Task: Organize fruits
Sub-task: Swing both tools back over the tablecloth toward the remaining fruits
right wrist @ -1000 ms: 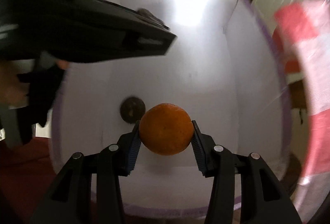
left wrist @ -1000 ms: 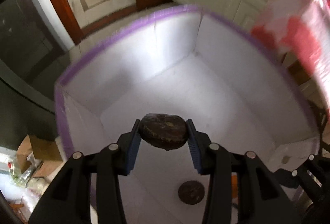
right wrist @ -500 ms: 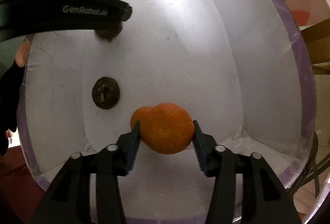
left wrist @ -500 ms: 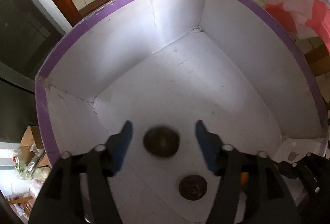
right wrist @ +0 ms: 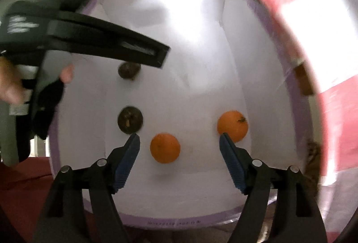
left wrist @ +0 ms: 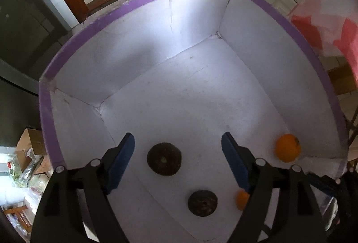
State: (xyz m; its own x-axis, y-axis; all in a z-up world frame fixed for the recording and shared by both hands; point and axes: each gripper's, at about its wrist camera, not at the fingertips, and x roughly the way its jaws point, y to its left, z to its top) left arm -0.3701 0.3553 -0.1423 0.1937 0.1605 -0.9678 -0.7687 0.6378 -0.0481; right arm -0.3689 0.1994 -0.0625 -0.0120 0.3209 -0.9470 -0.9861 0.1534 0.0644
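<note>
Fruit sits loose on the floor of the white box (left wrist: 201,46) with the purple rim, and that looseness is my worry. Both of my claws are spread wide and hold nothing. My left claw (left wrist: 177,163) hangs over a dark round fruit (left wrist: 164,158), which lies between its fingers without touching either. A second dark fruit (left wrist: 202,202) lies nearer the camera. My right claw (right wrist: 179,160) is above an orange (right wrist: 165,148), also apart from both pads, with another orange (right wrist: 232,125) just behind its right finger.

I judge the main risk to be a nudge. All four fruits are round and nothing braces them, so a blue pad clipping one as I lift away could send it rolling into the other kind and undo the grouping. The orange by my right finger looks the most exposed. My two claws also work close together over one box, so they could knock each other.

From the left wrist I see the box's far corner and a cracked wall, but one orange is mostly hidden behind my finger. The right wrist shows both oranges whole, the near rim, and my left claw from the side with my hand (right wrist: 13,84) on it. That view is blurred at its right edge.
</note>
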